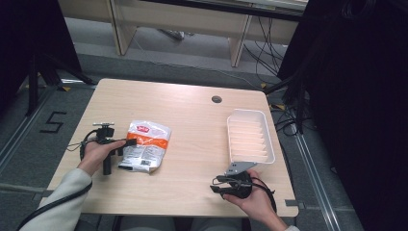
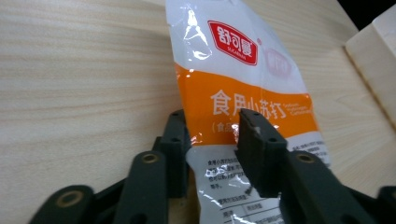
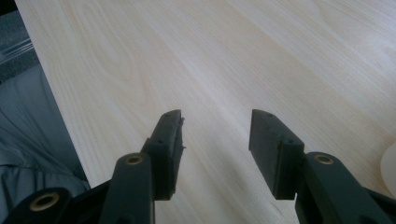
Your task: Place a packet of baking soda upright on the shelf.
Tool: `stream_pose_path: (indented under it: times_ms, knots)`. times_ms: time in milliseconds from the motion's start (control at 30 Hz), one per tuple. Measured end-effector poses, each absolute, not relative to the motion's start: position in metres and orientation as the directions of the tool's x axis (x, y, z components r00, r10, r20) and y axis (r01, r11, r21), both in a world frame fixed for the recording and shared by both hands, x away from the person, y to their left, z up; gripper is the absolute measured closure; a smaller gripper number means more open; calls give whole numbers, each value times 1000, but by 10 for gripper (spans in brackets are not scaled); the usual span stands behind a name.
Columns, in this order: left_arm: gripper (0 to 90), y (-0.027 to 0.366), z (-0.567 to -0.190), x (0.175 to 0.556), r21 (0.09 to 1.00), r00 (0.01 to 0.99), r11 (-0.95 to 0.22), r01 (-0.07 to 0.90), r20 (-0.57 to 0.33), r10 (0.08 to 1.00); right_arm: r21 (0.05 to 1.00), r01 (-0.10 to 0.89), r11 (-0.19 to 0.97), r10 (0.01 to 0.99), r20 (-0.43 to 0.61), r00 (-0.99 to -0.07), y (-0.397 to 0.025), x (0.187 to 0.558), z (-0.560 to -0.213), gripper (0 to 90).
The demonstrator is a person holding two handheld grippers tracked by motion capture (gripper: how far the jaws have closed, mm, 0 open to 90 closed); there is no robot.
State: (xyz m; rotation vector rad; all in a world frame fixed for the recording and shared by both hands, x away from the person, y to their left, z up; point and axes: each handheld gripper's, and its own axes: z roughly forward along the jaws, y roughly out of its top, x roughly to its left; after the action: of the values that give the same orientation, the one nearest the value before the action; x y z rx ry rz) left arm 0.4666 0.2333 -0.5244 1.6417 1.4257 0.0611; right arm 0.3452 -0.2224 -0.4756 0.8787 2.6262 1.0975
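Left claw (image 2: 212,140) wide astride the packet's (image 2: 243,88) near edge; right claw (image 3: 215,140) wide over bare table (image 3: 140,56).

On the one wooden table (image 1: 192,125): one white-and-orange printed packet (image 1: 144,144), one white ribbed plastic tray (image 1: 250,136), and two hand-held black two-jaw grippers, namely one left gripper (image 1: 130,142) and one right gripper (image 1: 215,189)

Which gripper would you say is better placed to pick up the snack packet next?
Left. The left gripper already has its open jaws either side of the packet edge, so it probably only needs to close. The right gripper sits open over bare table, near the white tray.
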Motion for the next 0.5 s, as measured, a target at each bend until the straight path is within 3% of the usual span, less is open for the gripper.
stream_pose_path:
  times_ms: [133, 333, 500]
  knots:
    - [711, 233, -523, 465, 669, 352, 71, 740, -475, 806, 670, 475, 570, 577, 84, -812, -223, 344, -474, 550]
    - [874, 231, -519, 463, 680, 375, 47, 732, -459, 806, 686, 469, 556, 582, 81, -809, -222, 344, -476, 550]
    - [890, 232, -517, 463, 682, 382, 49, 730, -467, 797, 686, 454, 568, 573, 66, -817, -223, 346, -476, 549]
